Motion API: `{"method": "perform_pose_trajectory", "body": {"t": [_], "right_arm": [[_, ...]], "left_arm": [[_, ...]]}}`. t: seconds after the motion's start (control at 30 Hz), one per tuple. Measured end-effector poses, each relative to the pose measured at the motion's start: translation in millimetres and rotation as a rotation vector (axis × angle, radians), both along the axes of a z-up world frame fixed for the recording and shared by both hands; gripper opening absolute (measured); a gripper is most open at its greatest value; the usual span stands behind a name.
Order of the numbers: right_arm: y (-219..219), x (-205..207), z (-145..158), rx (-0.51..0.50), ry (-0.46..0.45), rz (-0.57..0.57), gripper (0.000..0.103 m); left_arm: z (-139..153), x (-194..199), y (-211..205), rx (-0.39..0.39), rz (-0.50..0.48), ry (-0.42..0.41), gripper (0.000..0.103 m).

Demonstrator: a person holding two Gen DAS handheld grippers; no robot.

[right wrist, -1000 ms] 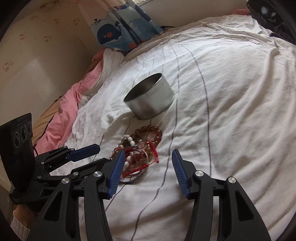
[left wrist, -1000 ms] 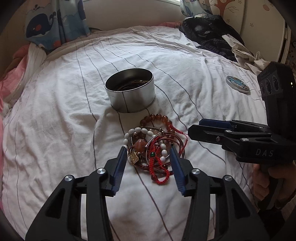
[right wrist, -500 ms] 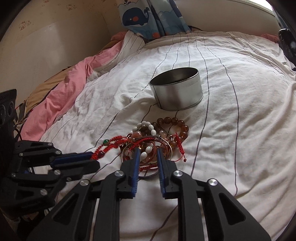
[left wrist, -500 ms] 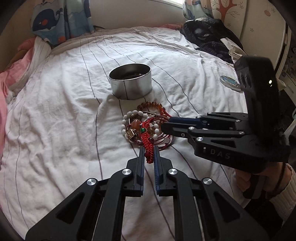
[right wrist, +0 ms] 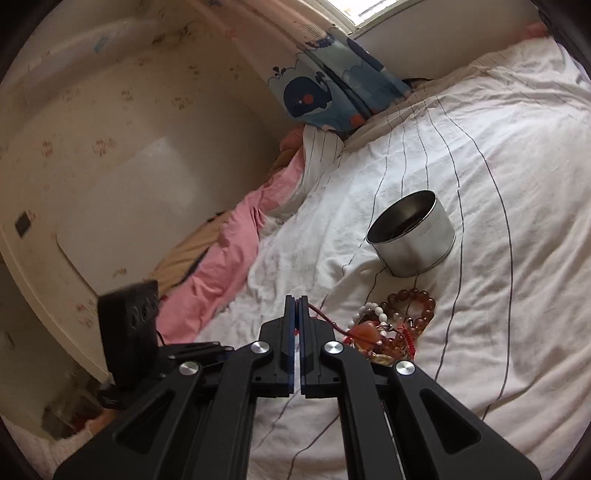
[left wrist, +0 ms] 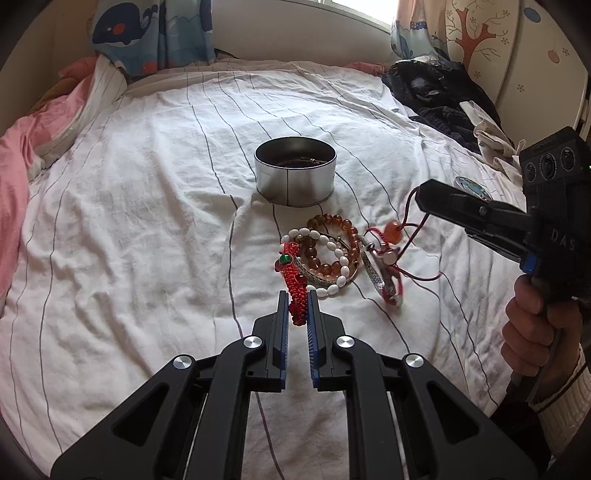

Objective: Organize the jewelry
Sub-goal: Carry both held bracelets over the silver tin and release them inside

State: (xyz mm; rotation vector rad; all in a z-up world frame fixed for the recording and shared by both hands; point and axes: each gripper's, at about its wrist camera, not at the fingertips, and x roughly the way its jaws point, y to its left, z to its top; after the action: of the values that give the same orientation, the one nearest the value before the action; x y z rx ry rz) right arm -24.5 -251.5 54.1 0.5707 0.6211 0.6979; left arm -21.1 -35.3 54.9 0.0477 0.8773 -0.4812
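The striped bedsheet (left wrist: pixel 129 221) carries the round tin (left wrist: pixel 295 179) and, just before it, the jewelry pile (left wrist: pixel 325 258). Left gripper (left wrist: pixel 297 314) is clamped on the red braided bracelet (left wrist: pixel 293 280); right gripper (right wrist: pixel 296 314) pinches a red cord (left wrist: pixel 410 229) — its orange bead (left wrist: pixel 393 230) dangles. Opposite pulls could tighten the tangle, or drag bangles off the pile.

Striped white bedsheet (left wrist: pixel 129 221), whale-print curtain (left wrist: pixel 147 33)
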Motion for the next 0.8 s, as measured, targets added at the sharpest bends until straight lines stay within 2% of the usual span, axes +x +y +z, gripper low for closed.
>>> {"method": "perform_pose_trajectory", "body": {"t": [0.03,0.1,0.17,0.23,0.27,0.33,0.4,0.47,0.53,0.6,0.7,0.8], "right_arm": [[-3,0,2,0.006,-0.004,-0.001,0.002],[-12,1,5,0.114,-0.012,0.036,0.002],[-12,0,8,0.061,-0.017,0.003,0.002],[-21,1,3,0.174,0.006,0.026,0.002],[-23,0,5,0.175,-0.003,0.022,0.002],[-29,-3,9,0.263,-0.041,0.072,0.002],[-27,-6,18,0.213,-0.074,0.067,0.002],[-28,-4,16,0.255,-0.064,0.092,0.002],[-27,-2,12,0.200,-0.039,0.060,0.002],[-33,-3,12,0.314,-0.052,0.105,0.002],[-40,-9,21,0.359,-0.112,0.109,0.002],[-43,-4,13,0.347,-0.067,0.077,0.002]], "left_arm": [[0,1,-1,-0.001,-0.002,-0.002,0.009],[1,2,-3,-0.003,-0.006,-0.006,0.009],[2,3,-4,-0.006,-0.009,-0.010,0.009],[4,4,-5,-0.008,-0.012,-0.014,0.009],[5,4,-5,-0.009,-0.013,-0.017,0.009],[6,6,-5,-0.008,-0.014,-0.021,0.009],[7,7,-4,-0.009,-0.012,-0.023,0.009],[7,7,-4,-0.011,-0.010,-0.023,0.009],[7,8,-4,-0.010,-0.011,-0.025,0.009],[7,7,-3,-0.009,-0.012,-0.025,0.009],[6,8,-3,-0.007,-0.011,-0.022,0.009],[7,9,-3,-0.009,-0.012,-0.023,0.009]]}}
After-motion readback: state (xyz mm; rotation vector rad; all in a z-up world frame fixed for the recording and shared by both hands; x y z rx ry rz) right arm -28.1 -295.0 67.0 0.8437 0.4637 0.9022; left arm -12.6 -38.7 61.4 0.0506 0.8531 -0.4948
